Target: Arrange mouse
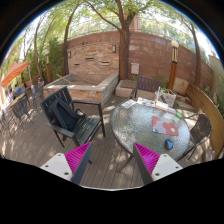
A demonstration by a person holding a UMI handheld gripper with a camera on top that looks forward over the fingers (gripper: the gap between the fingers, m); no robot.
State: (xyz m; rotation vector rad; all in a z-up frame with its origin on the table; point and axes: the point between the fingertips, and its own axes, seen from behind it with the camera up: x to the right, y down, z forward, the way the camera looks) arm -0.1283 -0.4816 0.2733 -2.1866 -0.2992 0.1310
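A round glass table [135, 120] stands ahead and to the right of the fingers on a wooden deck. On it lie a red and white sheet [166, 125] and a small dark blue thing [168, 144] near its near edge; I cannot tell whether that is the mouse. My gripper [112, 160] is held high above the deck, well short of the table. Its magenta pads, the left [78, 158] and the right [147, 157], stand wide apart with only deck boards between them. It is open and empty.
A black chair [72, 118] stands ahead to the left. More chairs [196, 132] ring the table. A raised stone bed [84, 86], a tree trunk [123, 45] and a brick wall [150, 55] lie beyond. Deck boards [110, 140] run ahead between chair and table.
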